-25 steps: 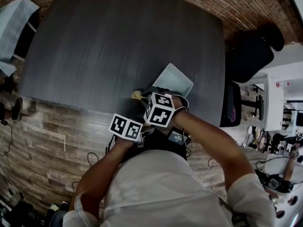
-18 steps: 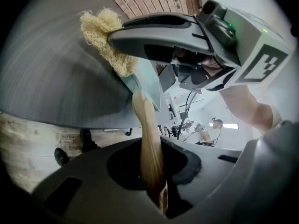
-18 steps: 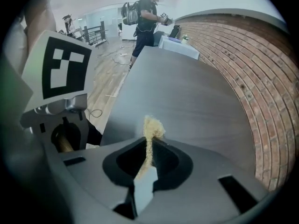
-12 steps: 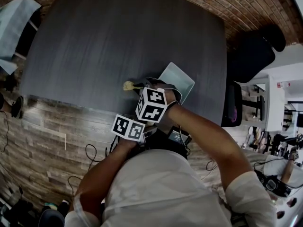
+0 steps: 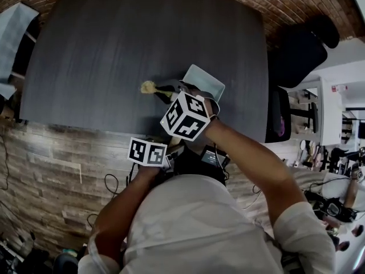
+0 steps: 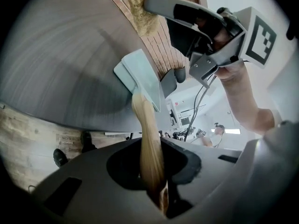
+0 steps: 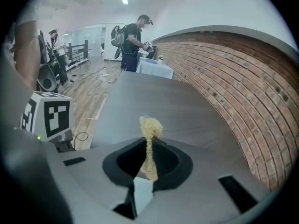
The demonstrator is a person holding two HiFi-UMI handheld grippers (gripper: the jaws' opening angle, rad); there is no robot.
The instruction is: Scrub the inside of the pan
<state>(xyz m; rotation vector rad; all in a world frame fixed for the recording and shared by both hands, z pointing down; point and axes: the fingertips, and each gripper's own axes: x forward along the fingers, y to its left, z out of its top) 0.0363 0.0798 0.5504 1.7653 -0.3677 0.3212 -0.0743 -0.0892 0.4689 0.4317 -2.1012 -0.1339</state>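
Gripping | left tool (image 6: 153, 181) clenched on 1 wooden handle (image 6: 145, 134) | right tool (image 7: 145, 169) clenched on 1 scrubber (image 7: 150, 126) | 1 pan (image 6: 140, 76)

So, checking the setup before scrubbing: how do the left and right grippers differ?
The left gripper is shut on the pan's wooden handle; the right gripper is shut on a yellow scrubber. In the head view the left gripper sits nearer the person, the right gripper farther out over the table. Both carry a marker cube.
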